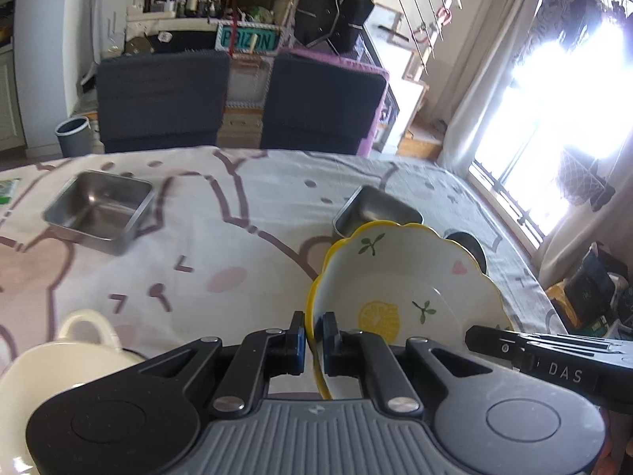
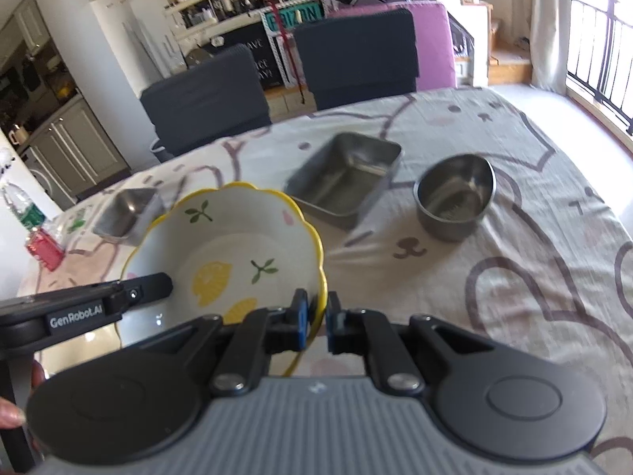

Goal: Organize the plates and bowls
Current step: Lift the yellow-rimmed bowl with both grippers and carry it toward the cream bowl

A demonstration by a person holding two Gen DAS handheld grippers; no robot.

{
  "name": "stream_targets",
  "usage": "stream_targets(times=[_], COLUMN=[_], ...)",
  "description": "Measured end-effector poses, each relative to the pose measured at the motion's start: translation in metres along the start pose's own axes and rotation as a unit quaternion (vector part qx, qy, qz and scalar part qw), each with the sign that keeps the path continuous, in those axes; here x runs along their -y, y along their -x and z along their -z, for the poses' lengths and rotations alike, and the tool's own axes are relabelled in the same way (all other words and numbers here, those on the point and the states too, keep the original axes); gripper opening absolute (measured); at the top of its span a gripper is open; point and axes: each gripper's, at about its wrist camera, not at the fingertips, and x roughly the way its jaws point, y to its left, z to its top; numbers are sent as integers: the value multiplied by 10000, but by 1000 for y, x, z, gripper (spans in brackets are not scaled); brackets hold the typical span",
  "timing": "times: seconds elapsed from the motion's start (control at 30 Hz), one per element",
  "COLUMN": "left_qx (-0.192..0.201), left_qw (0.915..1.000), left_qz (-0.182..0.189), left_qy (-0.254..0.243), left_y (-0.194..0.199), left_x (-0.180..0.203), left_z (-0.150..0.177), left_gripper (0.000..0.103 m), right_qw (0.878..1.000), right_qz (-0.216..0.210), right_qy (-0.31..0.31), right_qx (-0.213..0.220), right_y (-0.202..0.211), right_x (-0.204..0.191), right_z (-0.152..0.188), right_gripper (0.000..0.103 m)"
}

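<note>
Lemon bowl hangs tilted above the tablecloth, left gripper and right gripper each clamped on opp. rims, cream dish just left of it, steel containers beyond it.

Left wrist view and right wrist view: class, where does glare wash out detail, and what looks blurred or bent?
Left wrist view: the window is blown out white; the square steel tray looks motion-blurred; the table edge curves from fisheye. Right wrist view: light is more even; the steel trays and far chairs look soft.
</note>
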Motion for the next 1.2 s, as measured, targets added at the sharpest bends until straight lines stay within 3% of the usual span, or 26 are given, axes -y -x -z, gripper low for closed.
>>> stream_targets(times=[0.4,1.2], left_qx=[224,256], left_qw=[9983,9869], left_qz=[-339,-1118], left_qy=[416,1134], left_y=[54,125], left_x=[-52,-171], left_z=[11,39], left_gripper=[8,8], right_qw=[9987,9861], right_qz=[-327,-1106], right_qy=[327,1213], right_qx=[205,-253], right_y=[21,-20], right_x=[-67,-206], right_z=[13,36], right_gripper=[11,11])
